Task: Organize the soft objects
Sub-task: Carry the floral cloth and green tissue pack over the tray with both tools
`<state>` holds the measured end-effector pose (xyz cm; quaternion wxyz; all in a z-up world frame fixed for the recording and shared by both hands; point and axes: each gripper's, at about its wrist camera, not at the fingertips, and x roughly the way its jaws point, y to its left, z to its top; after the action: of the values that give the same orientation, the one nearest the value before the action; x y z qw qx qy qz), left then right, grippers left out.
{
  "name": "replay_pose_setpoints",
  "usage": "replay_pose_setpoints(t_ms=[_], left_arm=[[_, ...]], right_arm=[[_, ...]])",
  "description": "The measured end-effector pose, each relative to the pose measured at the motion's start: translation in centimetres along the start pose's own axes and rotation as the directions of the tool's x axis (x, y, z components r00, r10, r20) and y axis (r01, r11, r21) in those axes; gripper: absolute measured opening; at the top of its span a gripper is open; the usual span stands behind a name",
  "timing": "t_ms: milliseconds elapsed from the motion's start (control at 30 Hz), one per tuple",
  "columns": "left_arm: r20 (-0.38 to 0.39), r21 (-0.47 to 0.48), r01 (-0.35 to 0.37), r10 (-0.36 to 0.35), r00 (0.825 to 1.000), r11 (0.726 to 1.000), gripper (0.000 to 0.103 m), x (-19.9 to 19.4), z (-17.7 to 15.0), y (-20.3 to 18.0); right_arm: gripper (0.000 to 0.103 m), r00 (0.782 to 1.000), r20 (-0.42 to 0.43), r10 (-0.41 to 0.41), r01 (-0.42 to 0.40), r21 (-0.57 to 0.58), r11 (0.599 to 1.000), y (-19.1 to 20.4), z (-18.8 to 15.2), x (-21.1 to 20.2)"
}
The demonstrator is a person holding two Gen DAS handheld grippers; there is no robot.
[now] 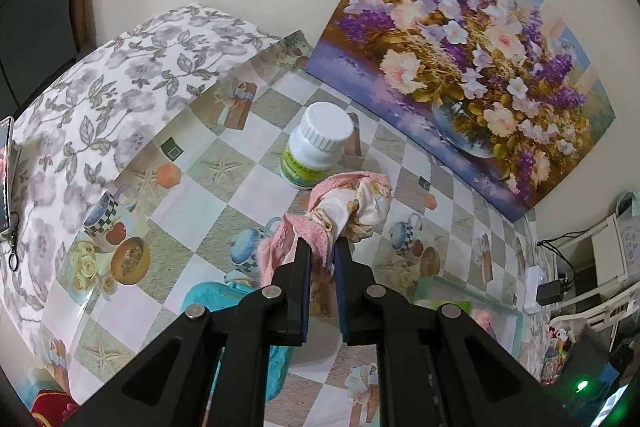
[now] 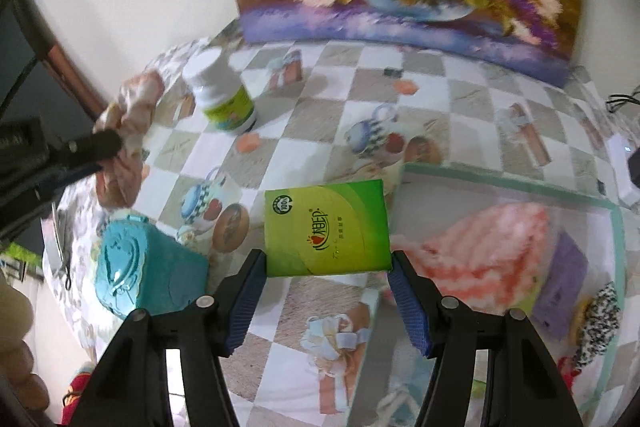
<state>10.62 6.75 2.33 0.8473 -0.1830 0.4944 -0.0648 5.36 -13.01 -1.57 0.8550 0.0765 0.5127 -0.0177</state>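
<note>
1. The left gripper (image 1: 322, 247) has its jaws clenched on a pink cloth (image 1: 348, 207), which bunches just past the tips, above the counter (image 1: 208, 195).
2. The right gripper (image 2: 328, 267) grasps a green tissue pack (image 2: 326, 227) by its two side edges, jaws halfway apart.
3. A white bottle (image 1: 316, 147) stands just beyond the cloth.
4. A tray (image 2: 500, 183) of soft things lies just right of the pack.

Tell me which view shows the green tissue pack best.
The right wrist view: the tissue pack sits centered between the right gripper fingers, its printed face fully visible. The left wrist view does not show it.
</note>
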Motion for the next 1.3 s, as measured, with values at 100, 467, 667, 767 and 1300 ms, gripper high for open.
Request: replay_pose_setpoints(t_ms=[100, 467, 667, 767, 1300], left_arm=[[0.005, 0.025, 0.018, -0.018, 1.000, 1.000, 0.011, -0.4, -0.3, -0.9], [-0.059, 0.223, 0.103, -0.092, 0.994, 0.969, 0.011, 0.1, -3.7, -8.3], [-0.156, 0.361, 0.160, -0.110, 0.982, 0.919, 0.012, 1.4, -7.6, -13.0], [-0.213, 0.405, 0.191, -0.111, 0.971, 0.894, 0.012, 2.3, -9.5, -14.7], [-0.375, 0.416, 0.183, -0.015, 0.927, 0.891, 0.012, 7.4, -13.5, -15.6]], right_arm=[[0.065, 0.998, 0.040, -0.038, 0.036, 0.056, 0.998, -1.9, 0.4, -1.6], [0.066, 0.978, 0.039, -0.206, 0.175, 0.392, 0.903, -13.4, -0.7, -5.8], [0.066, 0.977, 0.018, -0.211, 0.174, 0.497, 0.850, -17.5, -2.5, -5.9], [0.066, 0.974, -0.003, -0.226, 0.194, 0.521, 0.831, -18.7, -3.3, -5.9], [0.066, 0.972, -0.175, -0.157, 0.223, 0.481, 0.848, -18.6, -5.2, -1.3]])
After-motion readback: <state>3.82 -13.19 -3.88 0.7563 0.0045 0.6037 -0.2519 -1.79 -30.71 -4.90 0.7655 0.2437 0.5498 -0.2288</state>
